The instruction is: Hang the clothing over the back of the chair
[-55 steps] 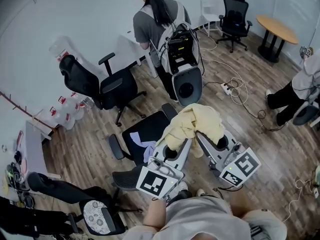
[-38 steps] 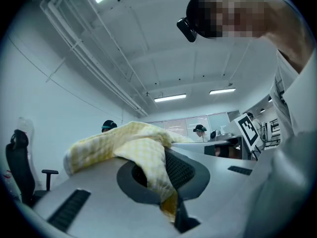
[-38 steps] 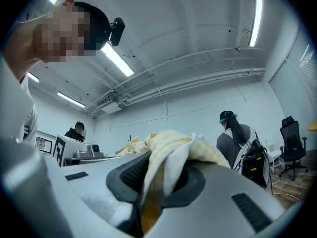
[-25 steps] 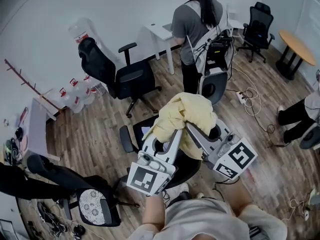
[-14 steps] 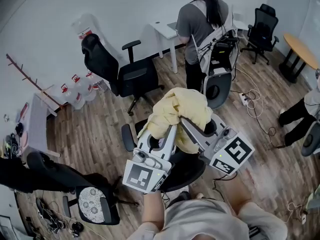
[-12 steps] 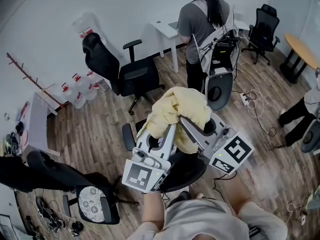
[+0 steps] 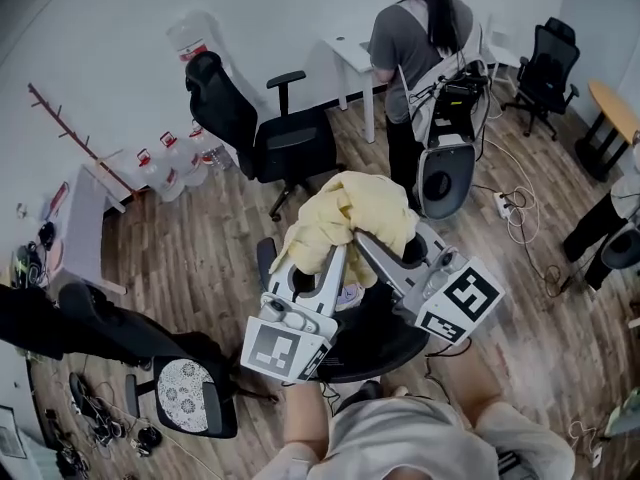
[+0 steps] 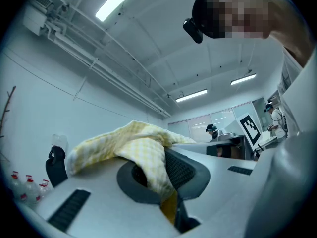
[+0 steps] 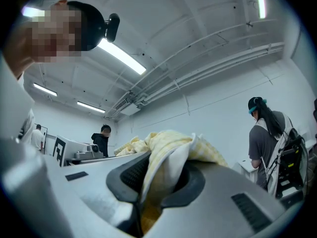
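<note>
Pale yellow checked garment [image 7: 358,216] was bunched in the air above the seat of a black swivel office chair [image 7: 385,343]. The left hand-held gripper [image 8: 166,182] was nearly closed on one fold and the right hand-held gripper [image 9: 148,192] pinched a thicker fold, a two-point hold that probably kept the cloth off the wooden plank floor [image 7: 200,238] and ready to spread over a chair back. Around it were a second black office chair [image 7: 260,138] near the wall, a standing person in a grey top [image 7: 415,38] beside a white round-fronted machine [image 7: 447,173], and loose cables [image 7: 520,218]; which chair's back was meant could not be told.
</note>
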Tool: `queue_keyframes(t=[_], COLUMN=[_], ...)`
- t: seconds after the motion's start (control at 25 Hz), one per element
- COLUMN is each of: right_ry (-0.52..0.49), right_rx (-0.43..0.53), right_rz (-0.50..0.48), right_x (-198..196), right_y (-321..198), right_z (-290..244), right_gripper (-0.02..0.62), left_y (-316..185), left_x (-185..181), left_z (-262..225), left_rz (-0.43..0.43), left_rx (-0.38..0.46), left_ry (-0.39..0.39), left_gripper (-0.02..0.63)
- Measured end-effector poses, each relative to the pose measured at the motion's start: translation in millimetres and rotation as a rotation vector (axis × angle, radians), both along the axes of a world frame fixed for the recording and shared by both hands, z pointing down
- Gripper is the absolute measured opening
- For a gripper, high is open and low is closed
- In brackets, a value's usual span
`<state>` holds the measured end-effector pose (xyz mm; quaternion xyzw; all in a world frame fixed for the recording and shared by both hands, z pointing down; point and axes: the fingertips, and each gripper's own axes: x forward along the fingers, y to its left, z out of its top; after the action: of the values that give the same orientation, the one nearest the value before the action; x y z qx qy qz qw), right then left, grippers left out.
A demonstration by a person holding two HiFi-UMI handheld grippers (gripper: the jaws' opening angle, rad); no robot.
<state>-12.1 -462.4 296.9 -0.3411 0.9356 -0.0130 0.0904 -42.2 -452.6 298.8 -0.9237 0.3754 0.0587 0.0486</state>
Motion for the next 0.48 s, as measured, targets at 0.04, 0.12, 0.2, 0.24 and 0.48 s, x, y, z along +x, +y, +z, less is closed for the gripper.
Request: queue_keyframes(t=[0.04,0.12,0.2,0.24,0.48], right_ry=[0.0,0.003,0.011,0.016,0.037], right_rx=[-0.003,-0.011,-0.019,-0.022,-0.05], right_rz=[-0.008,-0.021,-0.033,-0.038,-0.058], right_x=[-4,-12,-19,-22,-35], right_y=[0,1,3,5,21], right_z=[1,3,7,10,25], right_gripper=[0.063,0.063,0.063,0.063,0.063], left_y=[0,1,2,4,19], left_x=[-4,-12,-20,-23,-37], left_z=[1,2,6,8,23], left_rz=[-0.009,-0.026,-0.042,-0.05,-0.076], left_rx=[-0.004,-0.012,-0.023,-0.028,-0.058], left_ry=[-0.003,-0.008,-0.012,-0.015,-0.029], left_gripper=[0.031,0.031,0.031,0.031,0.031])
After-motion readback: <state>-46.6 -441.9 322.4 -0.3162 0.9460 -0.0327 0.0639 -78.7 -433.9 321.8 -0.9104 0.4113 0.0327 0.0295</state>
